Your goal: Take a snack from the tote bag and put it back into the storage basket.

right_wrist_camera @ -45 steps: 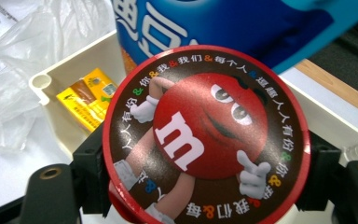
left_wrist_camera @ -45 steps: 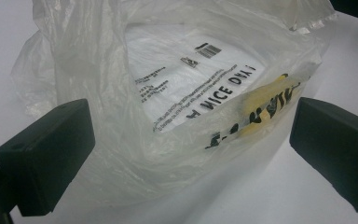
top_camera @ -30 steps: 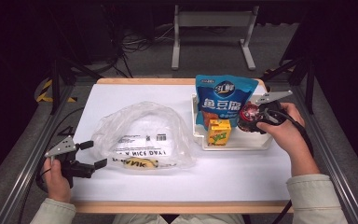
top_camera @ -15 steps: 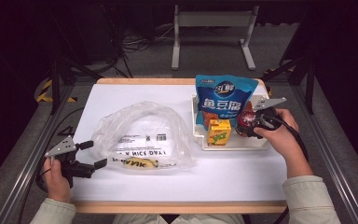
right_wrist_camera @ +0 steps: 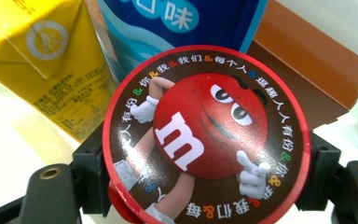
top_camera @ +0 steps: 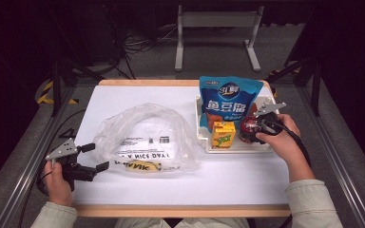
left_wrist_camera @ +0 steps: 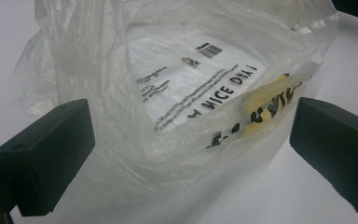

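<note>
candy tub sits clamped between right gripper jaws, inside tray.

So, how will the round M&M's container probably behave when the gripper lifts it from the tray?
The M&M's container looks stiff, so it should probably keep its shape between the right gripper jaws. Its round, glossy side may slip or turn. Laid down sideways, it could roll.

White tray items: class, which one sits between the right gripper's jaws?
The round M&M's tub, with its red-rimmed brown lid, sits between the right gripper jaws. The yellow carton and blue pouch stand beside it, ungripped.
</note>
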Demonstrator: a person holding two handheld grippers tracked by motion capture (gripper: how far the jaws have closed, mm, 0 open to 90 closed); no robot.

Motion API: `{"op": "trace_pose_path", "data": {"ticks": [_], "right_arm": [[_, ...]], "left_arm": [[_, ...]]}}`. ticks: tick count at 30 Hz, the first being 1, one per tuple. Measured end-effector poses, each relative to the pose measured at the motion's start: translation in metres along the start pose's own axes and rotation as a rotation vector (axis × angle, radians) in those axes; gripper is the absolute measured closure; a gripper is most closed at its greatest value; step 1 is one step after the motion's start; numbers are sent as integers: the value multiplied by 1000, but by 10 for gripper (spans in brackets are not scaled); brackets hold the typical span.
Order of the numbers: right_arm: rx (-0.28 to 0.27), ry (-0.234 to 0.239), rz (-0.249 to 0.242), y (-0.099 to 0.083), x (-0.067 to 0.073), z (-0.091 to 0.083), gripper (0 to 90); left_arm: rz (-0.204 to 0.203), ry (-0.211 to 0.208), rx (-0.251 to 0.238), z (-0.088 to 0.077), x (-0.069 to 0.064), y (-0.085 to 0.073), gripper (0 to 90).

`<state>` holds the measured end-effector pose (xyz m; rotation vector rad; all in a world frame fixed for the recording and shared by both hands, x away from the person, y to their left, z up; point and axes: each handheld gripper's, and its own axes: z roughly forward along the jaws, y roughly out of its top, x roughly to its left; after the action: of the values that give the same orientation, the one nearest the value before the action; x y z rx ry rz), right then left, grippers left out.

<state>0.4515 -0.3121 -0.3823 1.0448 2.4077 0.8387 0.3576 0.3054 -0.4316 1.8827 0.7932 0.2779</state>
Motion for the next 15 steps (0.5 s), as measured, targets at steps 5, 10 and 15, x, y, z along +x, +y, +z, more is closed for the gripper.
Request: {"op": "trace_pose_path", "data": {"ticks": [5,10,15], "right_arm": [[9,4,-1,-3,-1,5,260],[11,7,-16,-4,-3,8,259],[24,15,-28,-6,-4,11,259]], "left_arm": [[-3,-3,1,0,0,0,6],[-1,0,0,0,0,0,5],[-1,0,0,0,0,0,5]]}}
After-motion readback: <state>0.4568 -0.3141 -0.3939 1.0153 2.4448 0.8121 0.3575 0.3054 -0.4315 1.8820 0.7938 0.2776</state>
